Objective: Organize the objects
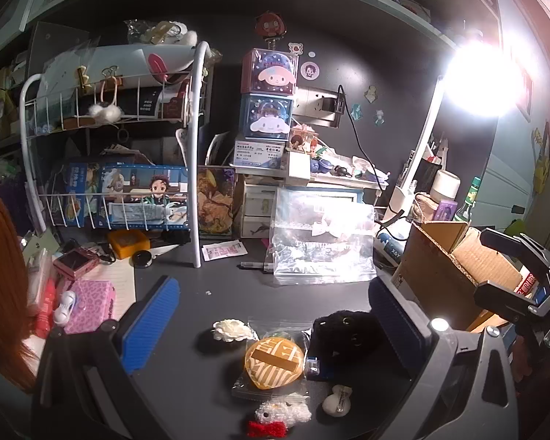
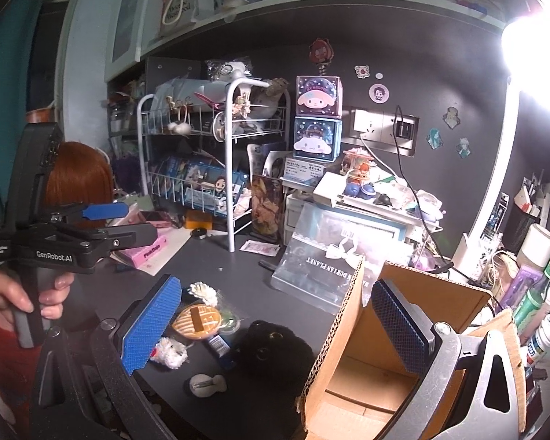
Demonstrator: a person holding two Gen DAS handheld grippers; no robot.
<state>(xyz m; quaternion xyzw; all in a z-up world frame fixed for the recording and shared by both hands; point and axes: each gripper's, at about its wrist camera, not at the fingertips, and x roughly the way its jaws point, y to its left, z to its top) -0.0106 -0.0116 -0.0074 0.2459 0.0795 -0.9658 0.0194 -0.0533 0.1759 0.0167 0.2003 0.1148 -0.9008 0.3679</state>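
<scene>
A cluster of small items lies on the dark desk: a white flower [image 1: 233, 330] [image 2: 203, 293], an orange round badge [image 1: 273, 363] [image 2: 198, 321] in a clear wrapper, a black knitted plush [image 1: 344, 333] [image 2: 271, 348], a white plush with a red bow [image 1: 282, 416] [image 2: 170, 354] and a small white pin [image 1: 337, 401] [image 2: 207, 385]. My left gripper [image 1: 271, 326] [image 2: 128, 222] hovers open over the cluster, touching nothing. To the right stands an open cardboard box [image 1: 458, 275] [image 2: 403, 366]. My right gripper [image 2: 275, 324] [image 1: 484, 264] is open and empty, its right finger over the box.
A clear zip bag [image 1: 322, 242] leans behind the cluster. A white wire rack [image 1: 196, 183] full of boxes stands at the back left, and a pink case [image 1: 88, 306] lies at the left. A bright lamp [image 1: 484, 77] and bottles [image 2: 531, 293] crowd the right.
</scene>
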